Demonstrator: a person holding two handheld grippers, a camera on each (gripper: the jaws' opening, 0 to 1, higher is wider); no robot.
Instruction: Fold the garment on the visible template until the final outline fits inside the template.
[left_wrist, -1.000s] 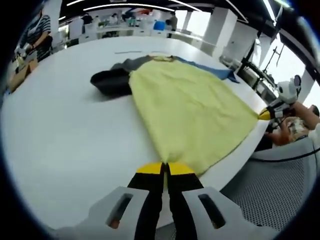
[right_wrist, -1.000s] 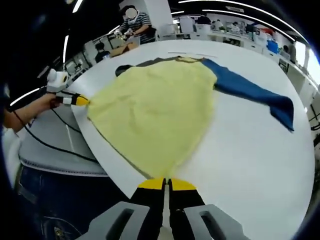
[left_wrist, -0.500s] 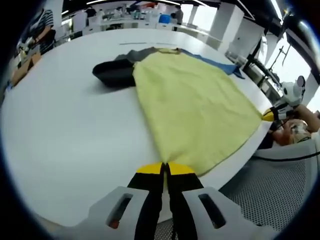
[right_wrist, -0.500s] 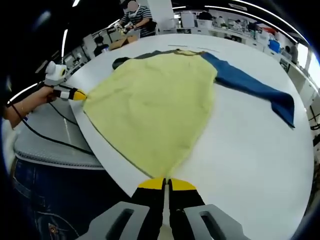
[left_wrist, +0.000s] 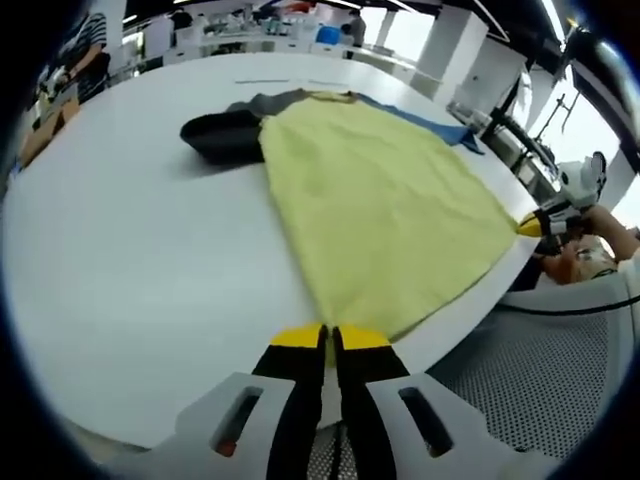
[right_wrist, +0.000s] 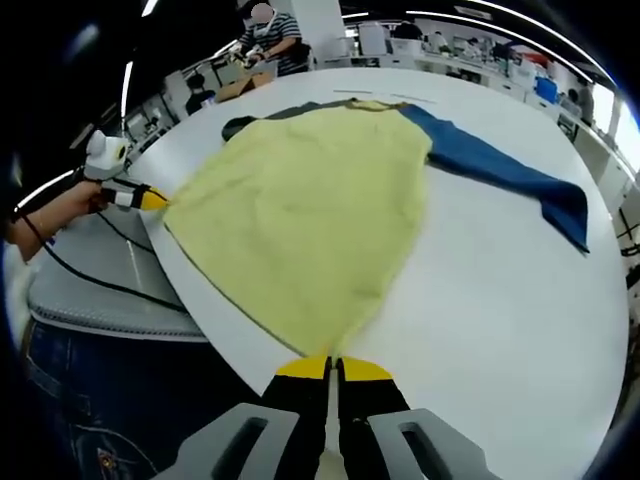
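A yellow garment (left_wrist: 380, 200) with one blue sleeve (right_wrist: 500, 168) and one dark sleeve (left_wrist: 222, 135) lies flat on a round white table (left_wrist: 140, 270), its hem along the near edge. My left gripper (left_wrist: 326, 338) is shut on one hem corner. My right gripper (right_wrist: 327, 368) is shut on the other hem corner. Each gripper also appears in the other's view: the right gripper (left_wrist: 533, 224) at the table's edge, the left gripper (right_wrist: 150, 199) likewise. The hem is stretched between them. The collar (right_wrist: 372, 104) points to the far side.
A thin line mark (left_wrist: 262, 82) lies on the table beyond the collar. A person (right_wrist: 268, 40) stands at benches behind the table. A cable (right_wrist: 100, 280) hangs below the table edge over a perforated grey surface (left_wrist: 560, 380).
Both grippers keep their hold on the hem corners. The views have shifted slightly, and the garment lies much as before.
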